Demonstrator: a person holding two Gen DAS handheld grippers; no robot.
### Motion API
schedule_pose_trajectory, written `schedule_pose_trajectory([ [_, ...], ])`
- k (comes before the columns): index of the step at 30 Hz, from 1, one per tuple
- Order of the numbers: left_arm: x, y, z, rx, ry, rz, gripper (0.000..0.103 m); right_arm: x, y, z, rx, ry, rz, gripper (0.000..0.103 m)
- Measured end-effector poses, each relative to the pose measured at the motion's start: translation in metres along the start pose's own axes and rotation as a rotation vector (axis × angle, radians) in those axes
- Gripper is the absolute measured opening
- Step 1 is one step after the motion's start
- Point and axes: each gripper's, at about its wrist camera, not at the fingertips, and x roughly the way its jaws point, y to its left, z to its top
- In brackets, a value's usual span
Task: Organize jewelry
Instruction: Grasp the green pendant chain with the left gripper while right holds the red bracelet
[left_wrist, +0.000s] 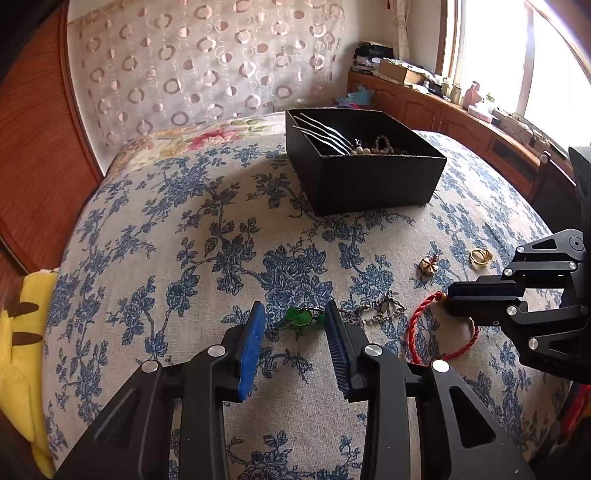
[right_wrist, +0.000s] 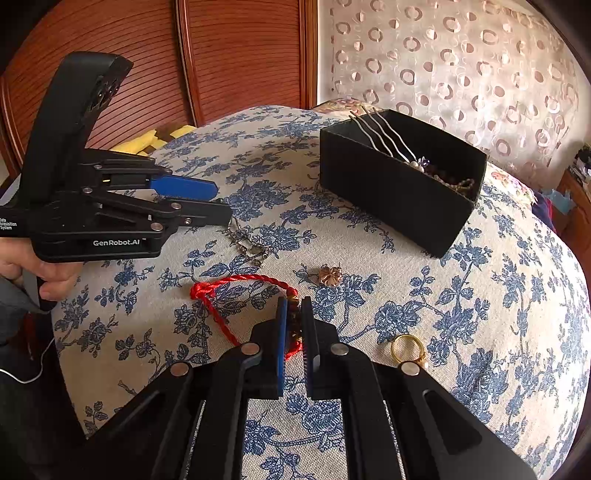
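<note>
My right gripper (right_wrist: 294, 332), low centre of its frame, is pinched onto the limp red braided cord bracelet (right_wrist: 236, 284) at its stiff beaded section, the firmest hold. My left gripper (left_wrist: 295, 343) stands partly open around the green pendant (left_wrist: 301, 318), pads not pressing.

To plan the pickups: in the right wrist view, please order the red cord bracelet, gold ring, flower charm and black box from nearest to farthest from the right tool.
1. red cord bracelet, between its pads
2. gold ring, right
3. flower charm, ahead
4. black box, far right
</note>
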Motion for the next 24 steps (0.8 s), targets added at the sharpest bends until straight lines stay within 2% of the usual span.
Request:
schedule_pose_trajectory([
  [3, 0.001, 0.000, 0.000, -0.005, -0.005, 0.003, 0.035, 0.000, 0.000, 0.000, 0.000, 0.000, 0.000, 0.009],
  [6, 0.006, 0.002, -0.001, -0.013, 0.008, 0.013, 0.059, 0.000, 0.000, 0.000, 0.001, 0.000, 0.001, 0.009],
  [12, 0.007, 0.008, -0.002, -0.038, 0.011, -0.014, 0.068, 0.000, 0.000, 0.000, 0.001, 0.000, 0.001, 0.009],
  [14, 0.007, 0.010, -0.002, -0.051, 0.011, 0.005, 0.068, 0.000, 0.000, 0.000, 0.000, 0.000, 0.000, 0.009],
  [18, 0.002, 0.011, 0.000, -0.057, -0.014, -0.047, 0.068, 0.000, 0.000, 0.000, 0.001, 0.000, 0.001, 0.009],
  [20, -0.001, 0.009, 0.004, -0.058, -0.029, -0.065, 0.058, 0.000, 0.000, 0.000, 0.001, 0.000, 0.001, 0.009],
  [22, -0.001, 0.009, 0.006, -0.062, -0.024, -0.080, 0.039, 0.000, 0.000, 0.000, 0.001, 0.000, 0.001, 0.009],
  [24, 0.001, 0.008, 0.007, -0.069, -0.018, -0.089, 0.032, 0.000, 0.000, 0.000, 0.000, 0.000, 0.000, 0.009],
])
